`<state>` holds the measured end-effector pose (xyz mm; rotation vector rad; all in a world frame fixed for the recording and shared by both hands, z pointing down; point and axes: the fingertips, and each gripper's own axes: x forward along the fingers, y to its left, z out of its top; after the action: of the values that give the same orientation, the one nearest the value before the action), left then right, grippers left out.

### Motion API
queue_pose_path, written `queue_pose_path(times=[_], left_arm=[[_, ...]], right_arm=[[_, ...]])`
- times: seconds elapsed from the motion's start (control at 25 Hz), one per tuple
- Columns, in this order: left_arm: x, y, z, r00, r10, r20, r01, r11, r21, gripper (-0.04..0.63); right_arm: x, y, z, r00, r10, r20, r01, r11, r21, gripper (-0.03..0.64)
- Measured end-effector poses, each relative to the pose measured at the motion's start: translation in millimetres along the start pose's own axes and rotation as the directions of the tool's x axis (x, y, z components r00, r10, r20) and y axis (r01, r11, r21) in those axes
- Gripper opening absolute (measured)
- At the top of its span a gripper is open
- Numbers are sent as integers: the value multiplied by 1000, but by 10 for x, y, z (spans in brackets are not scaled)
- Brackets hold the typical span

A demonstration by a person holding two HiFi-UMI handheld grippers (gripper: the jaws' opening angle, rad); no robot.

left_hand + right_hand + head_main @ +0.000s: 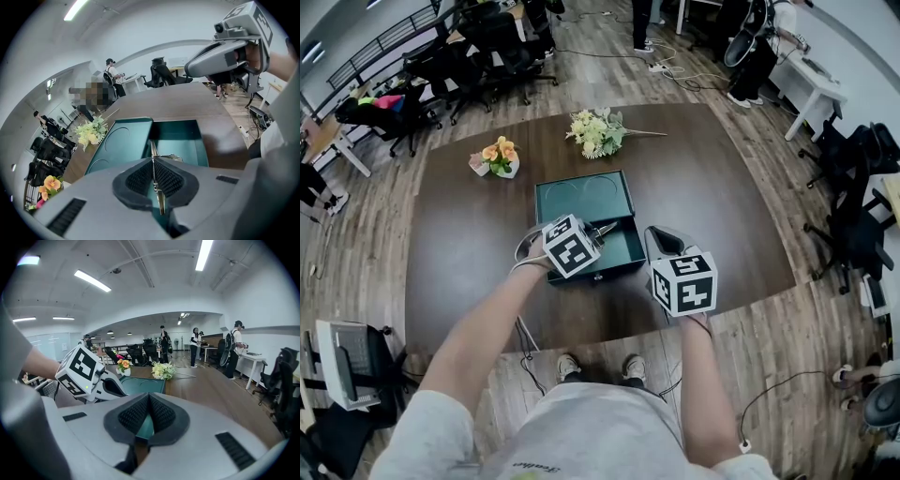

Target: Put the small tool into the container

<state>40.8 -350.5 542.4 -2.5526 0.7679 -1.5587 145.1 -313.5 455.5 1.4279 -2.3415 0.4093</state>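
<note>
1. The dark brown table (469, 234) carries everything. Its near edge lies just under both grippers, and office chairs and floor cables stand well apart from the work.
2. The green container (624, 249) lies open, with its lid laid flat behind the tray. The tray appears empty, so nothing blocks the drop.
3. The right gripper (149, 401) hangs just right of the container with its pads pressed together on nothing. It is beside the tray rather than over it, so it does not block the way.
4. The left gripper (153, 164) is over the tray's near edge, its ribbed pads clamped on the small tool.
5. A pale bouquet (598, 131) lies beyond the lid and a small pot of orange flowers (498, 155) stands to the left. Both are clear of the path.
6. The small tool (152, 147) is a thin bright metal strip held edge-on, its tip pointing out over the tray.
   - It looks light, stiff and slick, so it could pivot or slide in the pads.
   - The mid-length hold on its flat sides seems sound, and a low release would stop it bouncing.
   - A second glint sits beside it, and it cannot be told whether that belongs to the tool.
</note>
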Motion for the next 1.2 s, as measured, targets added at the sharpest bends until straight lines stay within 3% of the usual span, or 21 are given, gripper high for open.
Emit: queue_pose_path(times=[0.72, 1.2], left_arm=[[19, -68, -2, 999, -22, 28, 24, 996, -89, 23], [64, -239, -15, 997, -68, 20, 70, 993, -94, 49]], right_arm=[[-47, 37, -71, 1000, 13, -14, -12, 1000, 15, 3], [-73, 67, -111, 1000, 24, -20, -24, 1000, 13, 3]])
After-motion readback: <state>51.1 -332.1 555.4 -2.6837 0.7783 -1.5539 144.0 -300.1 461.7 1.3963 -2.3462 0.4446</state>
